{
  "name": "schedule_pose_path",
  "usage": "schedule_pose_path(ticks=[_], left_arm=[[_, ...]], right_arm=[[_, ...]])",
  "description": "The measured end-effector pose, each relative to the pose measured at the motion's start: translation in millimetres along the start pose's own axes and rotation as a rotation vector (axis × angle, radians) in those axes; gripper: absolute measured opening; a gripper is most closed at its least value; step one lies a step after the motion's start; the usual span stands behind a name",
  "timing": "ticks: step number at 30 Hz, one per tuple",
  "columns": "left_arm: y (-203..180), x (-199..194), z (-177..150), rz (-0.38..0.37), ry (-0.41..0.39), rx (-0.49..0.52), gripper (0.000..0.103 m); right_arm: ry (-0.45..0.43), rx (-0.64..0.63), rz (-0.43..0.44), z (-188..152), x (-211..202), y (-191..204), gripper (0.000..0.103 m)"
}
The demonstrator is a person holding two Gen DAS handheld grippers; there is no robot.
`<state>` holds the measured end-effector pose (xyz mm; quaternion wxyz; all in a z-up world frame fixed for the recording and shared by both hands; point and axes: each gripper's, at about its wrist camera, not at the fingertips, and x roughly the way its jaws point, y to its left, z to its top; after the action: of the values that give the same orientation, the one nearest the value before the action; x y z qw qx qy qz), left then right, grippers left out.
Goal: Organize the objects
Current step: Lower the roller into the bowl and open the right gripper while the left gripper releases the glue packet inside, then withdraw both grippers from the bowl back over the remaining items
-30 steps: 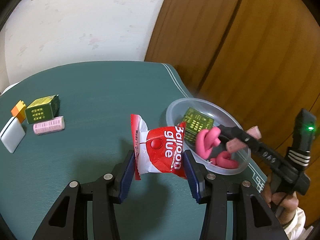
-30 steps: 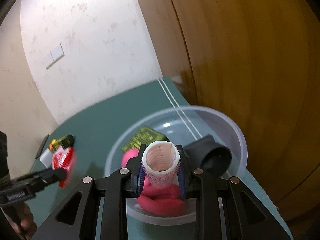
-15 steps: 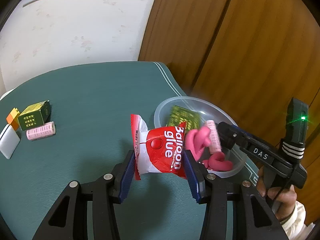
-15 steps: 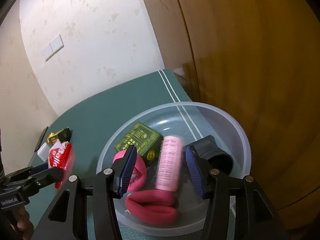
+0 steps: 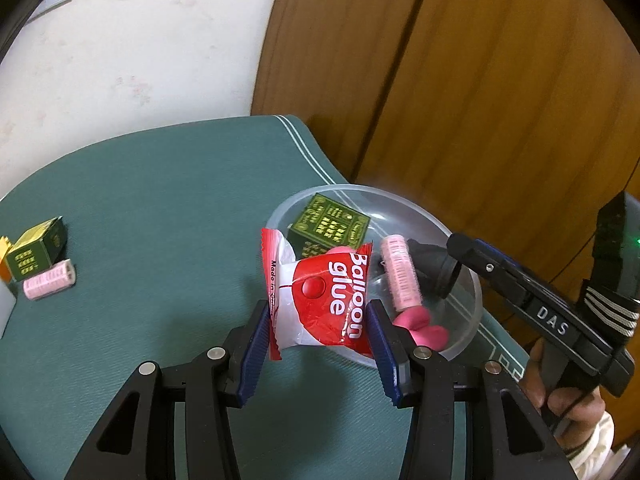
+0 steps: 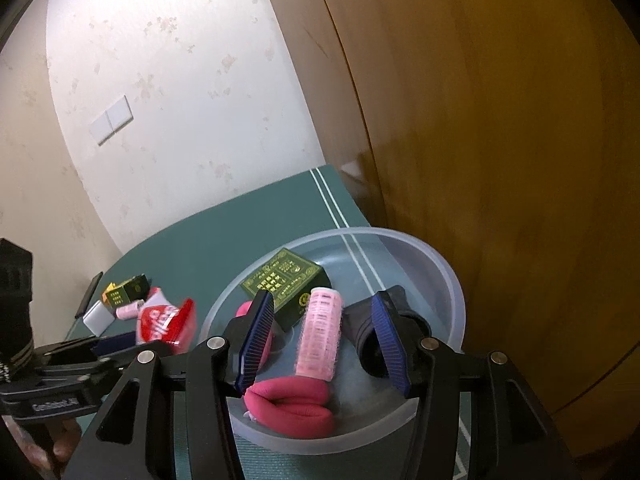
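- Dropped from the right gripper (image 6: pixel 324 344), the pink hair roller (image 6: pixel 318 334) now lies in the clear bowl (image 6: pixel 448 276); those jaws have just been opening and stand spread, pads clear of the roller between them
- Beside it in the bowl: a green box (image 6: pixel 286 276) at ten o'clock, a magenta foam piece (image 6: pixel 290 406) at six, a black cap (image 6: pixel 366 320) at three
- Left gripper (image 5: pixel 320 334) pinches the Balloon glue packet (image 5: pixel 320 300) above the bowl's near rim
- Only the left view shows the person's hand (image 5: pixel 560 392); on the green table (image 5: pixel 160 208), a second roller (image 5: pixel 49 285) and second green box (image 5: pixel 36 248) lie at nine o'clock
- Only the right view shows the wall switch (image 6: pixel 111 125)
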<state>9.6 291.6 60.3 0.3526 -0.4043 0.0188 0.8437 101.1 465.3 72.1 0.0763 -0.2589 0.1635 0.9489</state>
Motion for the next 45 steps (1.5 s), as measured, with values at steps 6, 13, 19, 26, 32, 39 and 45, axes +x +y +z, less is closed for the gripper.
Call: schedule_pose_path(ticks=[6, 13, 19, 26, 32, 39, 45], left_arm=[[-17, 14, 5, -0.029, 0.018, 0.038, 0.051], [-39, 28, 7, -0.063, 0.039, 0.077, 0.051], [-48, 42, 8, -0.096, 0.067, 0.096, 0.051], [-45, 56, 6, -0.078, 0.073, 0.113, 0.051], [-24, 67, 10, -0.035, 0.075, 0.055, 0.056], [-29, 60, 10, -0.033, 0.047, 0.072, 0.075], [-24, 40, 9, -0.011, -0.004, 0.08, 0.094]], right_arm=[[-0.015, 0.015, -0.006, 2, -4, -8, 0.053], [-0.031, 0.042, -0.017, 7, -9, -19, 0.053], [-0.036, 0.057, -0.026, 9, -9, -24, 0.053], [-0.036, 0.058, -0.027, 8, -7, -24, 0.053], [-0.039, 0.055, -0.025, 7, -7, -22, 0.053], [-0.039, 0.055, -0.025, 7, -8, -21, 0.053], [-0.025, 0.048, -0.022, 2, -11, -12, 0.053]])
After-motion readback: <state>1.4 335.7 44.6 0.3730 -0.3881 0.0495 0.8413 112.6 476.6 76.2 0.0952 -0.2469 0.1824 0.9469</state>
